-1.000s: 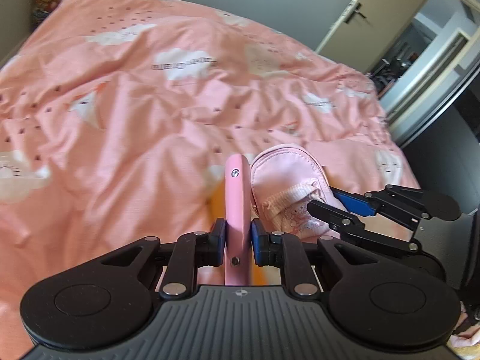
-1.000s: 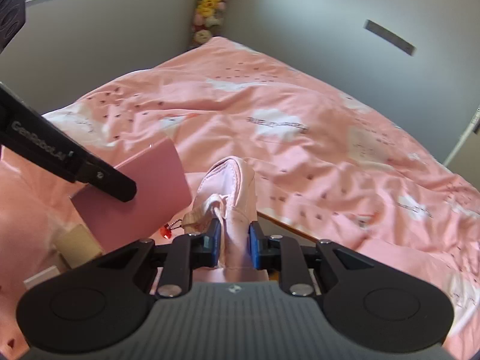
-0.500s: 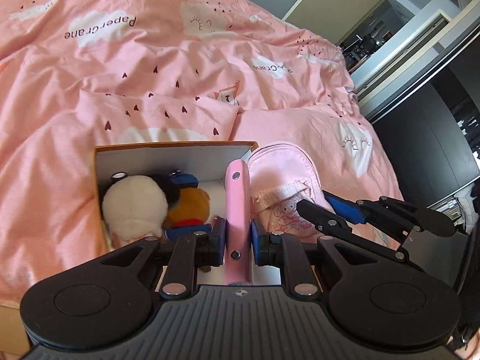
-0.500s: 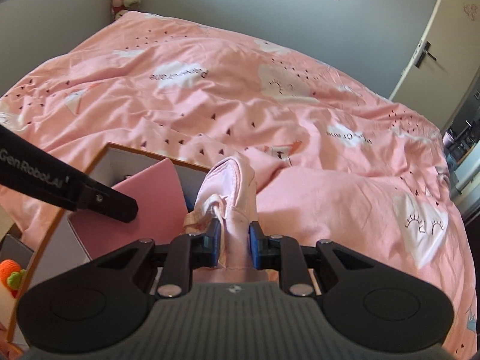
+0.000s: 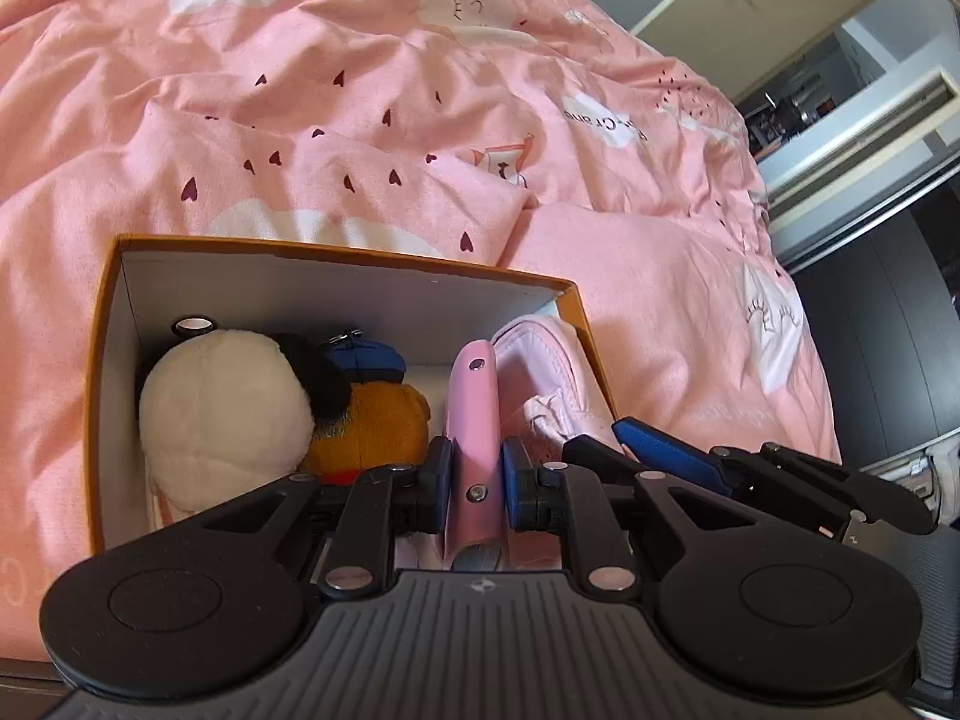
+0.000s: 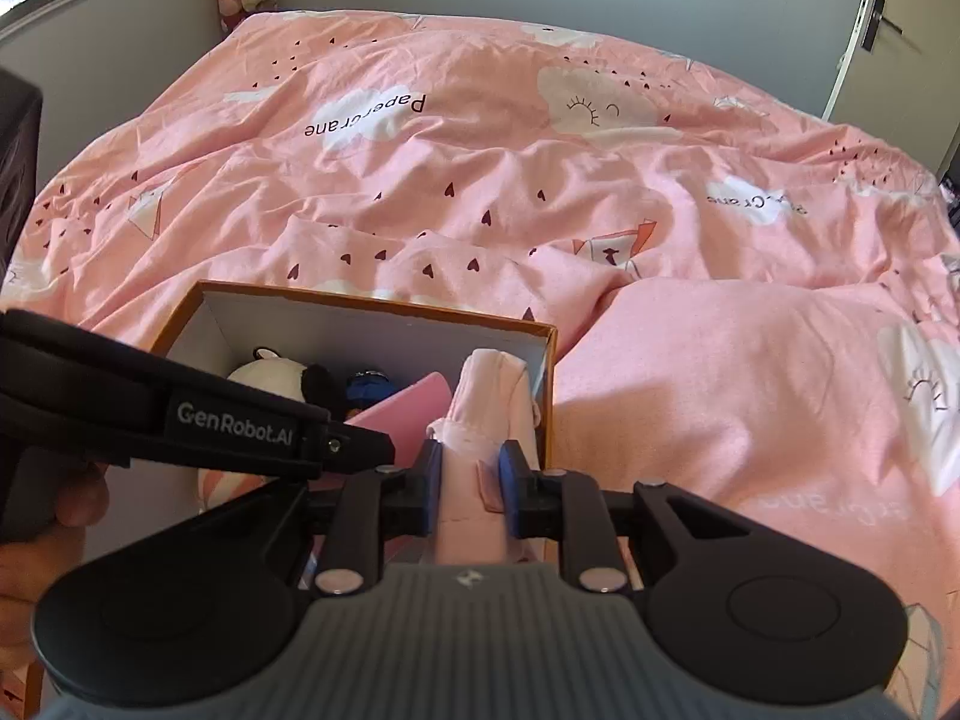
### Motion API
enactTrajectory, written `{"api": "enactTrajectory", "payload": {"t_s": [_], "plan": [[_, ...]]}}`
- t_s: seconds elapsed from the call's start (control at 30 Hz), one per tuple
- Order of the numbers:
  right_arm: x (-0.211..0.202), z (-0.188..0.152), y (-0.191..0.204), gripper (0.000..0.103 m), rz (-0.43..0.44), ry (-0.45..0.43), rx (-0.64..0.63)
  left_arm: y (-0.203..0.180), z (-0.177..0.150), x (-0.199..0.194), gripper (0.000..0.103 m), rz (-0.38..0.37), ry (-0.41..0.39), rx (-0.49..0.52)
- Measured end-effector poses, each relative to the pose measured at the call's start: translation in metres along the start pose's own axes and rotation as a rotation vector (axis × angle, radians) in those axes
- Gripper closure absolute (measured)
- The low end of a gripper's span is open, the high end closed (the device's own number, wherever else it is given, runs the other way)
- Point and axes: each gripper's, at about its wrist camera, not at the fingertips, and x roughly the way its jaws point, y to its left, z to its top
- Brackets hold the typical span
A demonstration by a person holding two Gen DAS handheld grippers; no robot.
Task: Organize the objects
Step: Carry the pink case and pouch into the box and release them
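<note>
One box (image 5: 336, 276), two soft toys: a white one (image 5: 222, 408) and an orange one (image 5: 372, 426). One pink case (image 5: 474, 414), one pink pouch (image 5: 540, 372), two tongs.

Can't see the box (image 5: 336, 276) floor at lower frame, gripper bodies cover it. The pink case's (image 5: 474, 444) bottom end is hidden too, and the panda plush (image 5: 222, 414) face isn't showing.

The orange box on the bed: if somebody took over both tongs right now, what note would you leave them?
Left gripper: shut on a flat pink case, low inside the orange cardboard box.
Right gripper: shut on a pale pink fabric pouch, at the box's right wall.
Already in the box: white plush toy, orange plush toy.
Done: both items brought to the box.
Left: probably open both grippers, then withdraw.
</note>
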Motion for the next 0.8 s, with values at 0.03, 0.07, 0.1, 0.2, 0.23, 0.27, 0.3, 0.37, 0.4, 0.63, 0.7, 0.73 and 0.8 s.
{"api": "enactTrajectory", "payload": {"t_s": [0.03, 0.07, 0.1, 0.2, 0.23, 0.27, 0.3, 0.37, 0.4, 0.63, 0.7, 0.73, 0.8], "plan": [[0.002, -0.001, -0.003, 0.082, 0.009, 0.001, 0.010, 0.002, 0.000, 0.003, 0.084, -0.002, -0.005, -0.012], [0.006, -0.001, -0.006, 0.082, 0.021, 0.003, 0.023, 0.004, 0.000, 0.005, 0.084, -0.009, -0.008, -0.023], [0.008, -0.002, -0.008, 0.082, 0.033, 0.003, 0.030, 0.005, 0.000, 0.008, 0.084, -0.019, -0.010, -0.035], [0.017, -0.005, -0.010, 0.082, 0.048, 0.011, 0.014, 0.007, 0.000, 0.018, 0.082, -0.025, -0.002, -0.057], [0.021, -0.007, -0.010, 0.081, 0.050, 0.015, 0.006, 0.007, 0.000, 0.021, 0.082, -0.025, 0.005, -0.061], [0.025, -0.008, -0.010, 0.082, 0.054, 0.017, -0.005, 0.007, 0.001, 0.024, 0.081, -0.021, 0.011, -0.063], [0.028, -0.009, -0.010, 0.082, 0.056, 0.023, -0.019, 0.007, 0.001, 0.027, 0.080, -0.019, 0.020, -0.064], [0.034, -0.011, -0.011, 0.082, 0.055, 0.030, -0.042, 0.006, 0.000, 0.034, 0.079, -0.015, 0.046, -0.052], [0.036, -0.013, -0.011, 0.081, 0.049, 0.032, -0.055, 0.006, 0.000, 0.036, 0.078, -0.017, 0.050, -0.046], [0.030, -0.015, -0.012, 0.077, 0.065, 0.030, -0.092, 0.011, 0.003, 0.036, 0.069, -0.047, 0.128, -0.021], [0.021, -0.015, -0.009, 0.069, 0.051, 0.015, -0.120, 0.010, 0.002, 0.030, 0.065, -0.050, 0.124, 0.016], [0.016, -0.014, -0.008, 0.066, 0.052, 0.009, -0.130, 0.009, 0.001, 0.024, 0.064, -0.059, 0.112, 0.038], [0.006, -0.014, -0.006, 0.066, 0.055, 0.005, -0.144, 0.008, 0.000, 0.015, 0.062, -0.076, 0.111, 0.065]]}}
